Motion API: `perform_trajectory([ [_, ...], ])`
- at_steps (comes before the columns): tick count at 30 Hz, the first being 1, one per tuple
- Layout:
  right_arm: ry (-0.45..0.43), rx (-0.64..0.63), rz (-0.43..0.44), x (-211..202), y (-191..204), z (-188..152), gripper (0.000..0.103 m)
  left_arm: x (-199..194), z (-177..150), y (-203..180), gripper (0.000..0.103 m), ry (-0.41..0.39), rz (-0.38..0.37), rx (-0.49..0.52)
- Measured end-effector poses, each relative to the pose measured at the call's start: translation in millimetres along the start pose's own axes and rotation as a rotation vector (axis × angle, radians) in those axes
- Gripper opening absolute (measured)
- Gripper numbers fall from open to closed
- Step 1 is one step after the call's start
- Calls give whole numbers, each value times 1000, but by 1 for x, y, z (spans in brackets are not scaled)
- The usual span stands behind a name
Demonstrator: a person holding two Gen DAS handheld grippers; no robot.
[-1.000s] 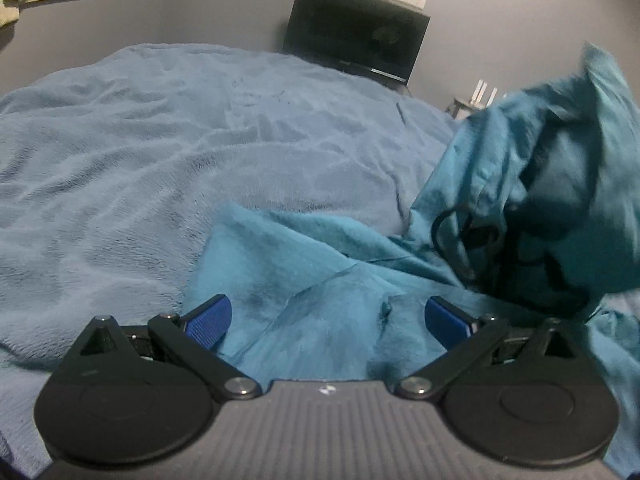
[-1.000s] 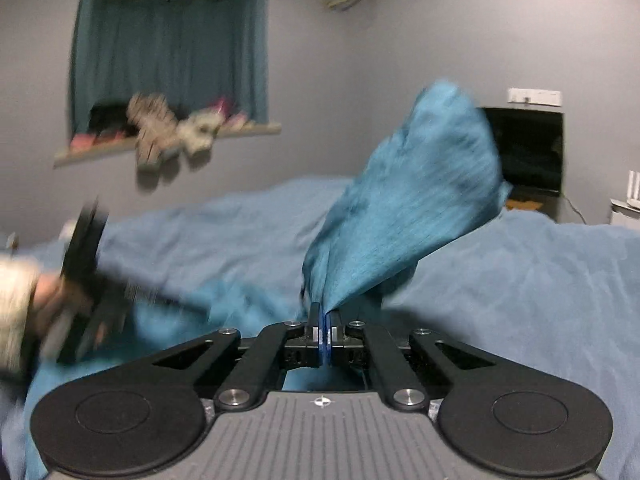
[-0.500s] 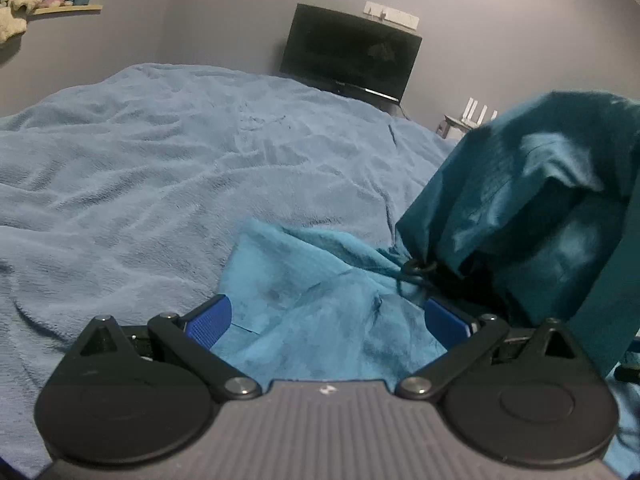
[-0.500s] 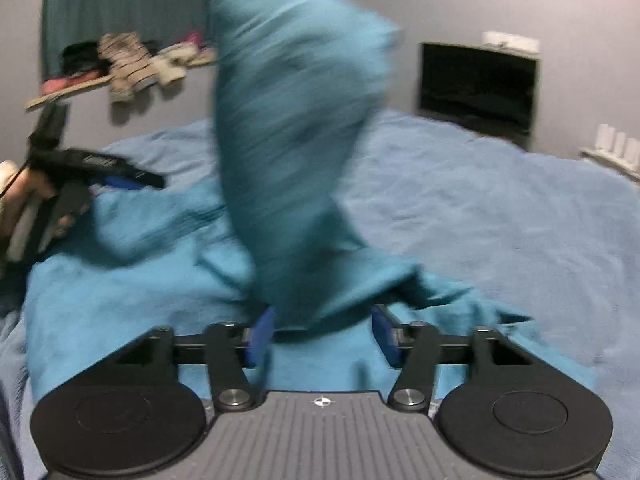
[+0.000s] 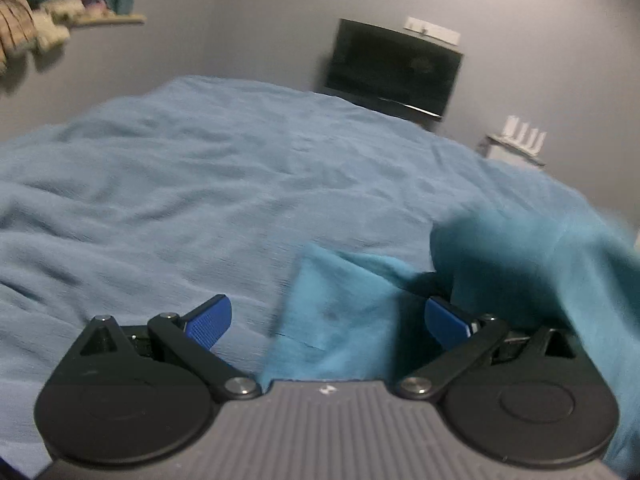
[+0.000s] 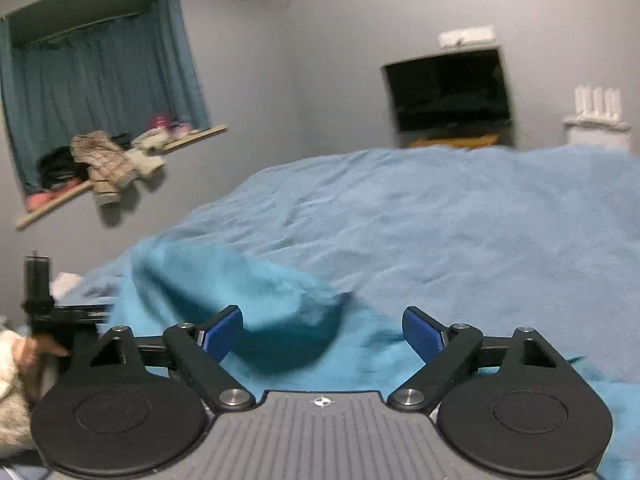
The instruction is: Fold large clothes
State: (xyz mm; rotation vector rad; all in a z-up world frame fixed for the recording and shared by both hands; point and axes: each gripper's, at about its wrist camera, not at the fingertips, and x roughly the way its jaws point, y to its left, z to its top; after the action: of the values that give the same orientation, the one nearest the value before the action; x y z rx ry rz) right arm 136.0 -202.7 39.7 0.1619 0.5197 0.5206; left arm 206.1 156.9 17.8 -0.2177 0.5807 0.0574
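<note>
A teal garment [image 5: 352, 304] lies crumpled on the light-blue bed blanket [image 5: 200, 184]. In the left wrist view it sits low and to the right, with a raised fold [image 5: 520, 256] behind the right finger. My left gripper [image 5: 328, 320] is open and empty just over the garment's left edge. In the right wrist view the garment [image 6: 256, 300] lies bunched in front of my right gripper [image 6: 322, 330], which is open and empty above it. The left gripper's body [image 6: 44, 312] shows at the far left there, held by a hand.
A dark TV screen [image 5: 394, 66] stands against the far wall beyond the bed. A small white router [image 5: 524, 136] sits to its right. A window ledge [image 6: 120, 160] with piled clothes and a teal curtain [image 6: 100, 76] is on the left wall.
My right gripper opened and let go of the garment it held up. The lifted cloth dropped onto the bed in a heap. My left gripper stayed open and shifted slightly left.
</note>
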Motion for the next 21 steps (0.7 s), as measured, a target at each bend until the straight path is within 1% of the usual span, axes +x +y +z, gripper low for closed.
perform_trajectory([
  [1, 11, -5, 32, 2, 7, 0, 88, -6, 1, 1, 103, -14, 18, 13],
  [3, 52, -34, 59, 4, 21, -4, 88, -17, 3, 4, 103, -36, 62, 23],
  [5, 94, -66, 92, -2, 36, -12, 91, -27, 5, 8, 103, -60, 117, 23],
  [6, 121, -65, 66, -5, 44, -14, 91, -33, 6, 7, 103, -91, 143, 42],
  [7, 140, -58, 37, -10, 48, -17, 91, -39, 7, 5, 103, -121, 153, 61],
  [8, 149, -39, 21, -14, 51, -20, 91, -46, 9, 3, 103, -148, 148, 67],
  [9, 161, 2, -3, -18, 50, -24, 91, -53, 11, 0, 103, -178, 125, 60],
  [11, 194, 100, -52, -22, 41, -33, 91, -64, 16, -6, 103, -222, 33, 40],
  [13, 213, 213, -120, -15, 27, -35, 91, -70, 19, -16, 103, -230, -63, 39],
  [14, 208, 259, -154, -13, 19, -38, 91, -69, 19, -22, 103, -207, -110, 51],
  [15, 206, 275, -195, -13, 14, -39, 91, -64, 17, -28, 103, -167, -144, 65],
  [16, 208, 288, -244, -12, 10, -41, 90, -59, 15, -32, 103, -123, -162, 77],
  [17, 212, 303, -261, -4, 6, -44, 90, -52, 10, -37, 103, -71, -167, 95],
  [19, 239, 348, -240, 3, -2, -52, 88, -41, -2, -42, 103, -4, -147, 129],
  [20, 255, 381, -230, 9, -5, -57, 81, -36, -8, -43, 103, 25, -134, 144],
  [21, 272, 415, -209, 14, -8, -63, 64, -32, -13, -43, 103, 58, -128, 154],
])
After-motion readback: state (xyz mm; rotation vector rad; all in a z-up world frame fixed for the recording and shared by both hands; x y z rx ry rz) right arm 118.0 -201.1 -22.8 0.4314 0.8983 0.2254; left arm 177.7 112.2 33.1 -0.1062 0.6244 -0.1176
